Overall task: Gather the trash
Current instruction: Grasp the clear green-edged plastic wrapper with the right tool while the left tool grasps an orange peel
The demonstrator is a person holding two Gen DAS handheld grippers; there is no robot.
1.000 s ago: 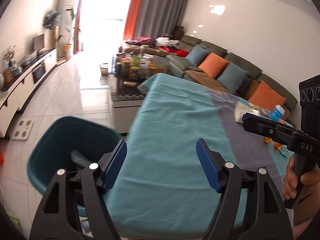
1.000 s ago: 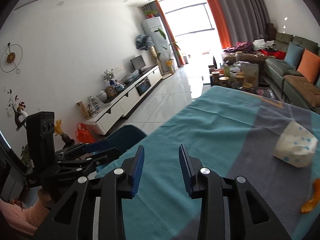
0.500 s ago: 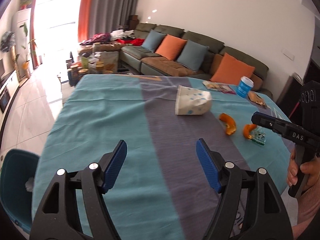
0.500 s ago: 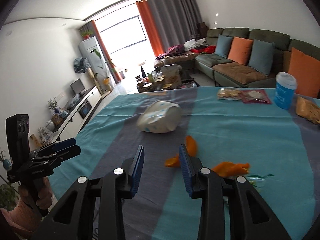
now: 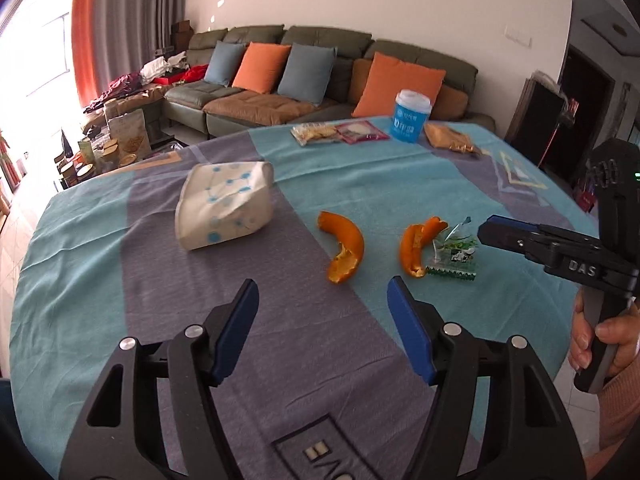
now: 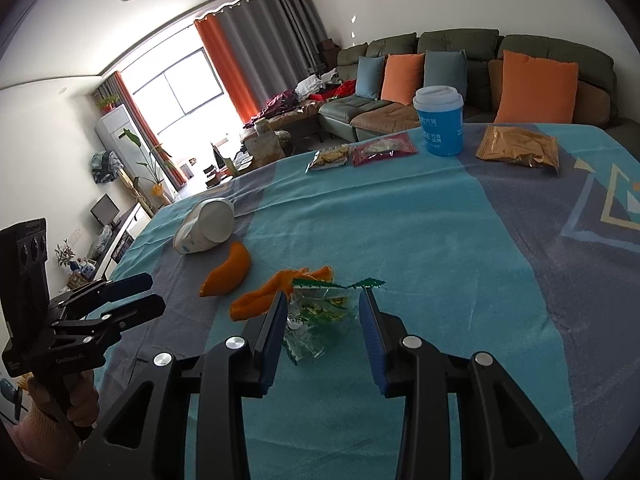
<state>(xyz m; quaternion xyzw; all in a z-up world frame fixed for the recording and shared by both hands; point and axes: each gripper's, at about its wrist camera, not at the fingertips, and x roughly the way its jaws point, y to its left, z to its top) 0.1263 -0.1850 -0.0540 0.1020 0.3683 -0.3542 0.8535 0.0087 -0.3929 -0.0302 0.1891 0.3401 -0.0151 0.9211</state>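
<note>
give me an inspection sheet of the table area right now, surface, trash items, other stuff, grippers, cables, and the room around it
Surface: table under a teal and grey-purple cloth, lightly wrinkled.
Job's things: two curled orange peel pieces; a clear crinkled wrapper with green print touching the second peel; a crumpled white paper bag with blue dots, on its side.
Clutter: blue cup with white lid, upright; three flat snack packets beside it at the far edge.
Grippers: left gripper closing with nothing between its jaws, short of the peels; right gripper open, straddling the wrapper, pads not pressing.
Cables: nothing seen.
Surroundings: green sofa with orange and blue cushions, orange and grey curtains, bright window.
</note>
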